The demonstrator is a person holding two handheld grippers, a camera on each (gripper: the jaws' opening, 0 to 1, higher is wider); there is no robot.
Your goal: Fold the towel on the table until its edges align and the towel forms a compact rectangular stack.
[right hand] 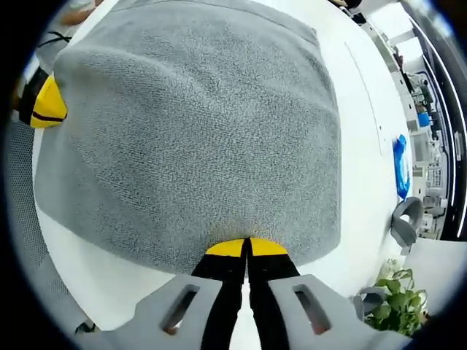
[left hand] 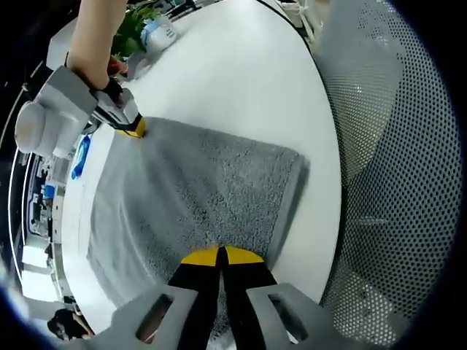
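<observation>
A grey towel lies flat on a round white table. In the left gripper view my left gripper is shut, its yellow tips pinching the towel's near edge. My right gripper, held by a person's hand, sits at the towel's far left corner. In the right gripper view the towel spreads ahead, and my right gripper is shut on its near edge. The left gripper's yellow tip touches the towel's far left edge.
A perforated grey chair stands past the table's right rim. A green plant and a blue and white item sit at the far edge. A blue object and the plant lie to the right.
</observation>
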